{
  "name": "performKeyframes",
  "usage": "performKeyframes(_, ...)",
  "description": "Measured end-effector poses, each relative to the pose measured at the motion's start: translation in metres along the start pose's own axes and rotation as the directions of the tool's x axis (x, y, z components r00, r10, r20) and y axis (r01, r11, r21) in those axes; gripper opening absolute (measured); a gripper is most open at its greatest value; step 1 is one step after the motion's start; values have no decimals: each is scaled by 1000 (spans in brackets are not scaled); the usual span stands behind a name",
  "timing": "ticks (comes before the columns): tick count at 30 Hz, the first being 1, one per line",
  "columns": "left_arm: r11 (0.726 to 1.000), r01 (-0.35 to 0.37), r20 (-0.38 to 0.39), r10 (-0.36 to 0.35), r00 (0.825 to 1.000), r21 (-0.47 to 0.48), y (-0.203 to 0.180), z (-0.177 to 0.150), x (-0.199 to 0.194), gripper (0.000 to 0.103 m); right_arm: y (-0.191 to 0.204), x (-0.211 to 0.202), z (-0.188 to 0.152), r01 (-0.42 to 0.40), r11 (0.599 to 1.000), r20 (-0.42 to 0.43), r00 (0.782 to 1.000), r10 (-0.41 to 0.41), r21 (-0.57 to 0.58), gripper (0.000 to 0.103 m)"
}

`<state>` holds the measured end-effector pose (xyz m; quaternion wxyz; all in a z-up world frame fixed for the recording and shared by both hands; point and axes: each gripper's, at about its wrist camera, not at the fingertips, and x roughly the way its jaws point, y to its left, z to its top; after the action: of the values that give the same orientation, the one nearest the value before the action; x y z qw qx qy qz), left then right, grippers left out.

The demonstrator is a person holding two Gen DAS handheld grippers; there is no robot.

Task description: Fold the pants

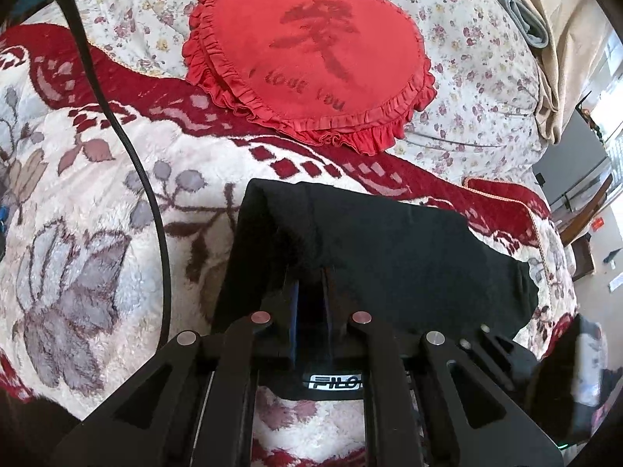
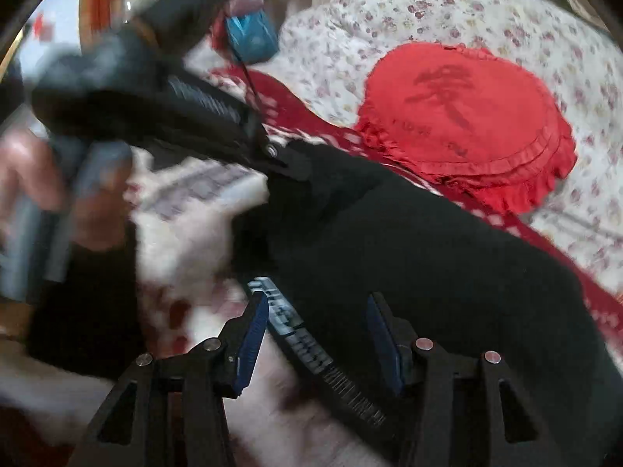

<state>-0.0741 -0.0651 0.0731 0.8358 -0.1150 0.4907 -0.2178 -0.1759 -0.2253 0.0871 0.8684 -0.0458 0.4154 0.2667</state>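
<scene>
Black pants (image 1: pixel 389 249) lie folded on a plush flowered blanket (image 1: pixel 97 202). My left gripper (image 1: pixel 309 276) is shut on a raised fold of the cloth, and the lettered waistband (image 1: pixel 335 383) shows under its body. In the right wrist view the pants (image 2: pixel 428 257) stretch from centre to lower right. My right gripper (image 2: pixel 319 336) stands open over the waistband (image 2: pixel 300 334), which lies between its blue pads (image 2: pixel 255 332) without being pressed. The left gripper (image 2: pixel 290 159), held by a blurred hand (image 2: pixel 35 179), pinches the pants' far end.
A red heart-shaped frilled pillow (image 1: pixel 311 58) (image 2: pixel 467 124) lies beyond the pants on a small-flowered quilt (image 1: pixel 486 89). A black cable (image 1: pixel 128 144) crosses the blanket at left. A beige curtain (image 1: pixel 553 31) hangs at the right, past the bed's edge. A blue object (image 2: pixel 251 35) sits behind.
</scene>
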Motion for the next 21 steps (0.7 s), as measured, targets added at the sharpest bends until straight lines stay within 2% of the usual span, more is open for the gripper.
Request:
performKeyframes(1, 1000, 3, 0, -3, 1000, 0, 1, 1, 1, 9, -3, 5, 0, -11, 1000, -9, 1000, 11, 10, 48)
performKeyframes(3, 1000, 13, -3, -13, 1000, -4, 2, 2, 2, 9, -7, 13, -1, -10, 999, -31, 999, 11, 33, 28)
performKeyframes(4, 1000, 14, -4, -14, 1000, -4, 2, 2, 3, 9, -14, 15, 0, -7, 998, -39, 999, 9, 58, 14)
performKeyframes(7, 1000, 23, -3, -23, 1000, -11, 4, 3, 1, 9, -35, 8, 8, -93, 975, -26, 995, 100, 204, 9)
performKeyframes(9, 999, 33, 11, -33, 999, -11, 4, 3, -9, 9, -37, -6, 16, -121, 968, -4, 992, 125, 219, 9)
performKeyframes(12, 1000, 27, 38, -27, 999, 8, 6, 0, -26, 11, -17, -28, 27, -158, 971, 22, 987, 157, 181, 9)
performKeyframes(14, 1000, 6, 40, -6, 999, 5, 11, -5, -28, 12, -3, -19, 25, -173, 970, -19, 984, 179, 168, 9)
performKeyframes(16, 999, -45, 16, 46, 999, -23, 21, -10, -20, 12, 5, 2, 19, -138, 978, -66, 987, 150, 157, 11)
performKeyframes(18, 996, -75, -19, 74, 997, -58, 31, -15, -14, 15, 4, 10, 13, -149, 970, -92, 981, 169, 191, 21)
performKeyframes(19, 994, -89, -12, 89, 996, -57, 32, -16, -15, 16, 1, 5, 13, -169, 964, -79, 979, 189, 203, 36)
performKeyframes(20, 993, -113, 9, 114, 993, -45, 31, -16, -19, 16, -5, -8, 15, -197, 957, -43, 977, 211, 214, 42)
performKeyframes(21, 989, -143, 34, 145, 989, -34, 29, -15, -24, 16, -14, -21, 17, -199, 954, -9, 979, 206, 223, 42)
